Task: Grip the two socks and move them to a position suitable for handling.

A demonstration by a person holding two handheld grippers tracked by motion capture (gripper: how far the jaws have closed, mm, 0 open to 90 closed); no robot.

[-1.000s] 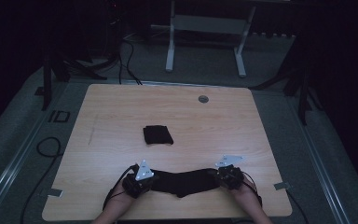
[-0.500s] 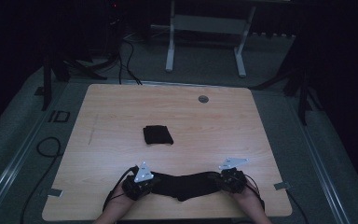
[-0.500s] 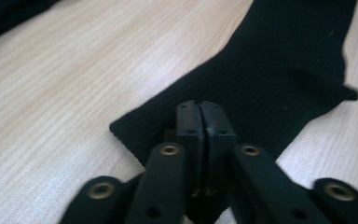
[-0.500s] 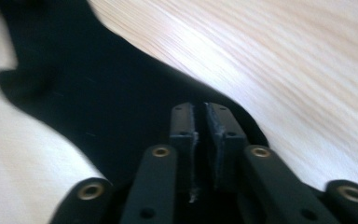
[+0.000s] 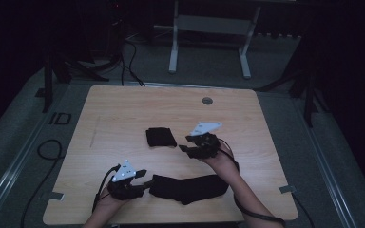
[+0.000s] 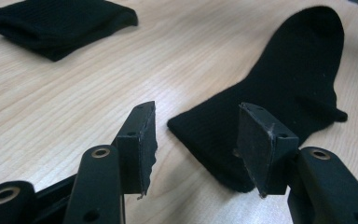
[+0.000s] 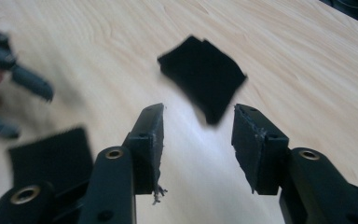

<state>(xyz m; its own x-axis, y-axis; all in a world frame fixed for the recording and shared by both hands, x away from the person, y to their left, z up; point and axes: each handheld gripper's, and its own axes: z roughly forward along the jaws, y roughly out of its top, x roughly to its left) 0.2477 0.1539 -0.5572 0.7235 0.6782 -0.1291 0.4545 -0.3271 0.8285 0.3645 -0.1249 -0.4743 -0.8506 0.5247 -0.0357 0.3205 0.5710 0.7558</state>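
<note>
A long black sock (image 5: 190, 186) lies flat near the table's front edge. A folded black cloth (image 5: 160, 137) rests at the table's middle. My left gripper (image 5: 145, 179) sits just left of the sock's cuff. Its jaws have just been opening and stand apart with the cuff edge (image 6: 200, 126) just beyond them, untouched. My right gripper (image 5: 183, 145) hovers above the table right of the folded cloth (image 7: 203, 77) and points at it. Its jaws have also just been opening, with nothing between them. The left gripper view shows the sock (image 6: 279, 93) and the folded cloth (image 6: 60, 23).
The wooden table (image 5: 123, 109) has a round grommet (image 5: 207, 100) near its far edge. A metal frame (image 5: 209, 23) stands on the floor beyond the table. Cables (image 5: 43, 147) lie on the floor at the left. A bracket (image 5: 54, 195) sits at the front left corner.
Both grippers let go of the sock's ends and opened. The right gripper rose and moved away toward the folded cloth. The left gripper drew back slightly to the left.
</note>
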